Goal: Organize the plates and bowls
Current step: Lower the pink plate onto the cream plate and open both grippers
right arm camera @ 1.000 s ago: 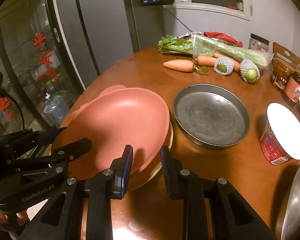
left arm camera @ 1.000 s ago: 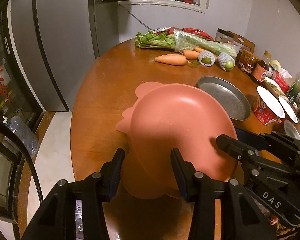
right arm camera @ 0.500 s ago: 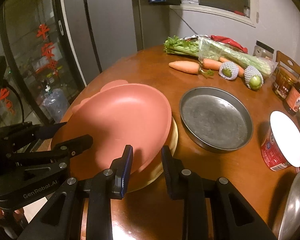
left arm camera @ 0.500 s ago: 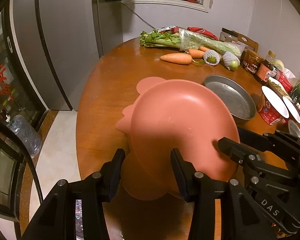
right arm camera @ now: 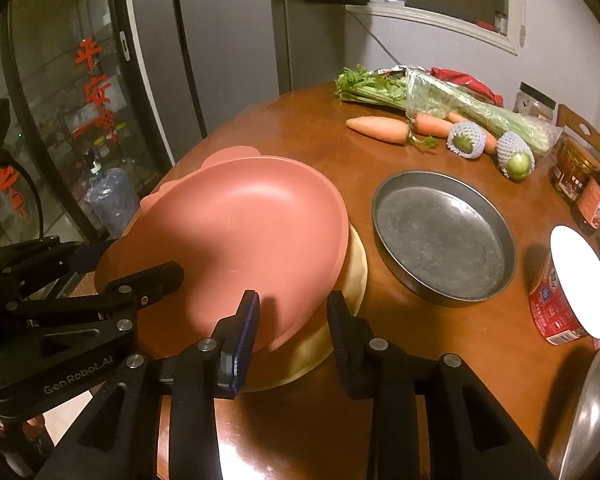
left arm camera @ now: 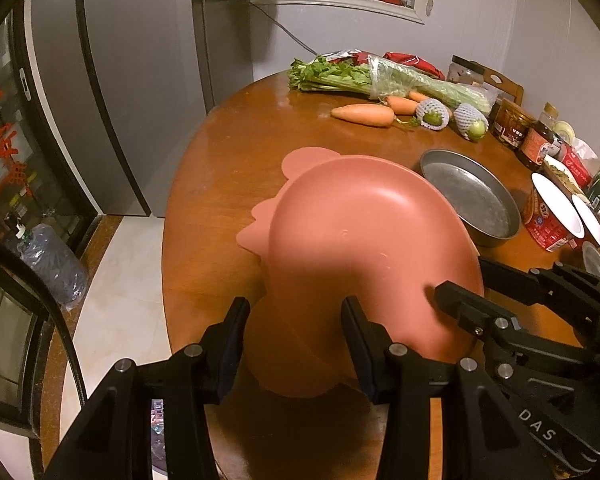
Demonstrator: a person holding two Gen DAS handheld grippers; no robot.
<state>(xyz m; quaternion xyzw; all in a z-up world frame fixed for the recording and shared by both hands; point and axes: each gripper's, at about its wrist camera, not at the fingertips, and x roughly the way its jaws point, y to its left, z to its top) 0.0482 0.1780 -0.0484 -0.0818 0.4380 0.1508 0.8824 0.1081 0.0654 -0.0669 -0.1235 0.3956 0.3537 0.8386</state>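
Left wrist view
Plate: pink plate (left arm camera: 364, 240) is lying tilted over a flat pink mat (left arm camera: 296, 160) at the near edge of the round wooden table (left arm camera: 228, 160).
Left gripper (left arm camera: 296, 332): fingers are standing apart, straddling the plate's near rim; whether the pads are pressing it I cannot tell.
Metal pan (left arm camera: 470, 196): sitting just beyond the plate's right side.

Right wrist view
Plate (right arm camera: 240, 240): resting on a cream plate (right arm camera: 352, 276) beneath it.
Right gripper (right arm camera: 294, 324): its jaws have just been opening; fingers are spread about the plate's near rim, the right pad clear of it.
Left gripper's finger (right arm camera: 148, 280): lying over the plate's left edge.
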